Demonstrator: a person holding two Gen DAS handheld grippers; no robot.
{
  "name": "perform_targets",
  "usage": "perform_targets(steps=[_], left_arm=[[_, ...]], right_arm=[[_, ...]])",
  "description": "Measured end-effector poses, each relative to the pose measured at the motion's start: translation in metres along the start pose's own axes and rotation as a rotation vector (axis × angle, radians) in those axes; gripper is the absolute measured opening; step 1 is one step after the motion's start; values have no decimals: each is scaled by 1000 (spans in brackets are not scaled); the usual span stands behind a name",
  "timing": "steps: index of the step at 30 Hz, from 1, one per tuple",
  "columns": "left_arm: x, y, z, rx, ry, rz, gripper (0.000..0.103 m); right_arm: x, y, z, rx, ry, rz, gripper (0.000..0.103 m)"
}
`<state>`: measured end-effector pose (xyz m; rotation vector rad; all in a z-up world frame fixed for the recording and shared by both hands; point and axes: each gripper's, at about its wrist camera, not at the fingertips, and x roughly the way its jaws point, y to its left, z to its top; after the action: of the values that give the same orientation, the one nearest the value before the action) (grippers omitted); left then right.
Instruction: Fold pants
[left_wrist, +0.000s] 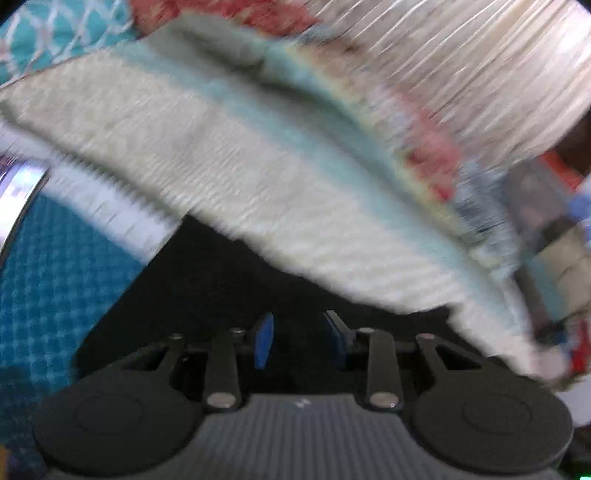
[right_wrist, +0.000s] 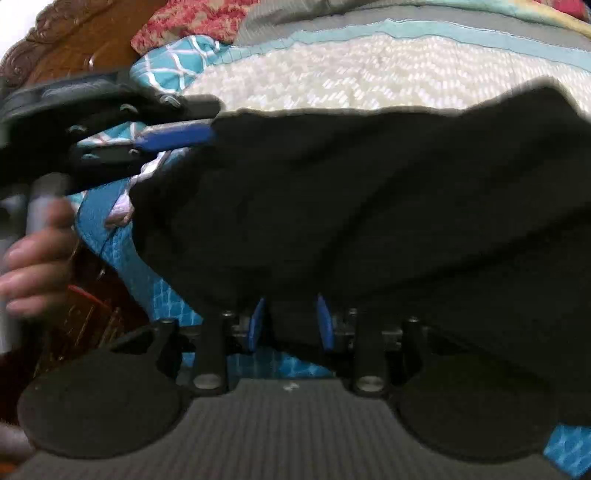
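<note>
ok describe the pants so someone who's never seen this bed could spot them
Start from the bed's cream woven blanket with its pale teal border. In front of it lies the pants, a plain black cloth, the only dark, unpatterned fabric among teal lattice and red floral prints.

The left wrist view is strongly blurred by motion, so the cream blanket (left_wrist: 236, 177) shows only streaks and the coloured things at the right edge (left_wrist: 546, 229) cannot be named. The black pants (left_wrist: 229, 280) lie there as a dark shape without any detail, and their lower part is hidden behind the left gripper (left_wrist: 299, 341).

In the right wrist view the pants (right_wrist: 369, 206) are cut off by the right edge, and no seam or leg can be told apart. The cloth covers the tips of the right gripper (right_wrist: 290, 323). The hand (right_wrist: 35, 258) on the left gripper (right_wrist: 177, 136) is blurred and cut by the picture's edge.
</note>
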<state>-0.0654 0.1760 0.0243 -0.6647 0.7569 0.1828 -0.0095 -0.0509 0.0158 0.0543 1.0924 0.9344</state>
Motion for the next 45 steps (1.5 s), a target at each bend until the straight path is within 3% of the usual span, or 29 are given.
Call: perform_targets(steps=[2,3,9,13,17,20,24,26,28,31,34,35,37,38,42,45], left_arm=[[14,9,-5,2,32,77,7],[14,13,-7,8,22,95,6],[15,6,-9,9,28,137,6],[-6,-5,-6,-18,15,154,9],[-17,-40,-11,61,-15,142,9],[-11,-66,-18,116,7,101,15],[12,-84,-29,150,68,125,19],[23,-83,-32,120,107,143,19],[28,-80,-35,98,127,172,18],[32,-79,-38,82,139,196,18],[31,-82,-38,77,139,212,21],[31,-83,-38,76,140,215,22],[32,-86,-39,77,141,227,23],[32,-87,-40,78,142,231,23],[29,-87,-40,79,142,235,23],[32,-86,-40,79,148,240,23]], right_arm=[[-3,-2,-5,25,-7,13,34],[-2,-1,-6,21,-14,14,34],[-1,-9,-3,39,-47,75,34],[-41,-37,-8,102,-186,110,34],[-113,-93,-28,192,-389,-47,34],[-184,-148,-62,351,-571,-235,36],[-283,-216,-114,592,-825,-514,36],[-317,-245,-132,671,-909,-640,49],[-335,-275,-143,739,-943,-738,56],[-351,-321,-144,801,-937,-742,56],[-347,-343,-125,770,-884,-737,56],[-345,-348,-119,735,-852,-739,50],[-339,-351,-102,670,-738,-802,18],[-343,-349,-101,657,-730,-836,17],[-381,-304,-124,602,-963,-808,17],[-385,-296,-146,619,-977,-843,17]])
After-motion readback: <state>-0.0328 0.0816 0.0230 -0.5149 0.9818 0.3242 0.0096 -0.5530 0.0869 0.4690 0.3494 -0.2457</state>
